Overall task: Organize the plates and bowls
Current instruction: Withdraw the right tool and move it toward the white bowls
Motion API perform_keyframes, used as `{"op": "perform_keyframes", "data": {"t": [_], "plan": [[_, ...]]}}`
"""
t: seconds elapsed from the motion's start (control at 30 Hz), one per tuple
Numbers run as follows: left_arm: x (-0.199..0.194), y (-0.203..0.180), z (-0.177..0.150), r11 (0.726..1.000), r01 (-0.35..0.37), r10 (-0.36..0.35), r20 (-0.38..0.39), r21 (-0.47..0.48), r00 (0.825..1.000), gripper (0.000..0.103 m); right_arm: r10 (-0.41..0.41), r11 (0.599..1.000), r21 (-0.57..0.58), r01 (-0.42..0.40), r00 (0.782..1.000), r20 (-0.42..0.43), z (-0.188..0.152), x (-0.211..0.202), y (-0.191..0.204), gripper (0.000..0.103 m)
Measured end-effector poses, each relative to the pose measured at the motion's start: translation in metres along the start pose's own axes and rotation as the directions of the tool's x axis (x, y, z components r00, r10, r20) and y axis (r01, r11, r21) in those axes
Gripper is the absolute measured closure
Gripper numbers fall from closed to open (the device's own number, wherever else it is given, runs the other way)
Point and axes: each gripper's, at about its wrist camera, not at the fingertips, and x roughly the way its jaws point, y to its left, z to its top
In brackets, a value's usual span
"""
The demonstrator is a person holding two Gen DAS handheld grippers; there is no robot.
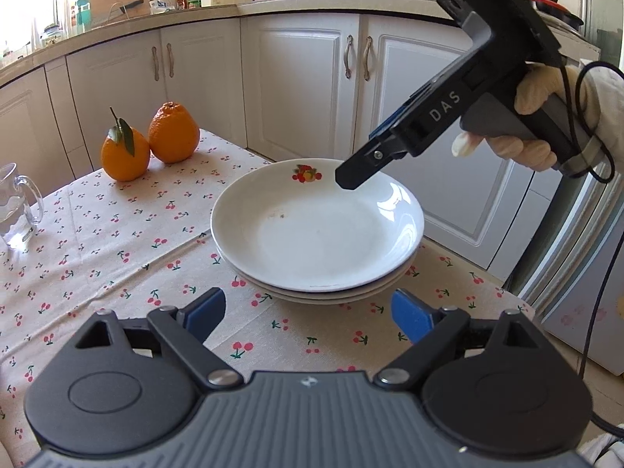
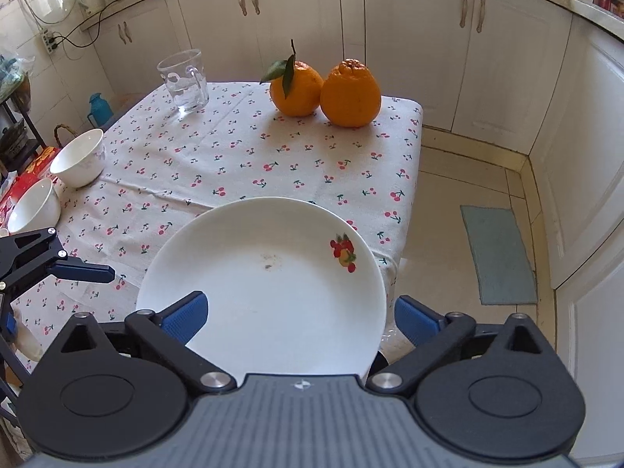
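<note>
On the cherry-print cloth of the surface (image 1: 117,234), seen from the left wrist, a stack of plates (image 1: 316,234) sits near the right edge, the top plate white with a small fruit motif at its far rim. The left gripper (image 1: 310,314) hovers just short of the stack with its blue pads spread wide and nothing between them. The right gripper (image 1: 351,179), held by a gloved hand (image 1: 518,132), hangs over the plate's far rim. Two oranges (image 1: 150,142) stand touching at the far left corner, a glass mug (image 1: 17,206) at the left edge. From the right wrist, the right gripper (image 2: 298,318) stands wide open, straddling the near rim of the top plate (image 2: 265,284) without pressing it. Two white bowls (image 2: 58,179) sit at the left edge of the surface, well apart from the plates.
</note>
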Motion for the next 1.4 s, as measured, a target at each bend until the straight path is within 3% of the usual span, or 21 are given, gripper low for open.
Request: {"op": "perform_keyframes", "data": {"t": [0.33, 0.7, 1.07, 1.4], "plan": [[-0.043, 0.005, -0.016, 0.999, -0.026, 0.029, 0.052, -0.042, 0.998, 0.008, -0.101, 0.995, 0.006, 0.101, 0.992, 0.07, -0.008, -0.028, 0.07, 0.0], [-0.117, 0.02, -0.056, 0.986, -0.134, 0.144, 0.111, -0.097, 0.983, 0.004, -0.176, 0.982, -0.041, 0.185, 0.972, 0.155, -0.018, -0.038, 0.158, 0.0], [-0.189, 0.044, -0.116, 0.936, -0.313, 0.332, 0.103, -0.159, 0.938, 0.004, -0.041, 0.993, -0.105, 0.06, 0.984, 0.172, -0.028, -0.013, 0.245, 0.0], [-0.223, 0.066, -0.165, 0.892, -0.396, 0.414, 0.041, -0.22, 0.909, 0.004, 0.093, 0.974, -0.221, -0.052, 0.979, 0.18, -0.021, 0.003, 0.306, 0.0]]}}
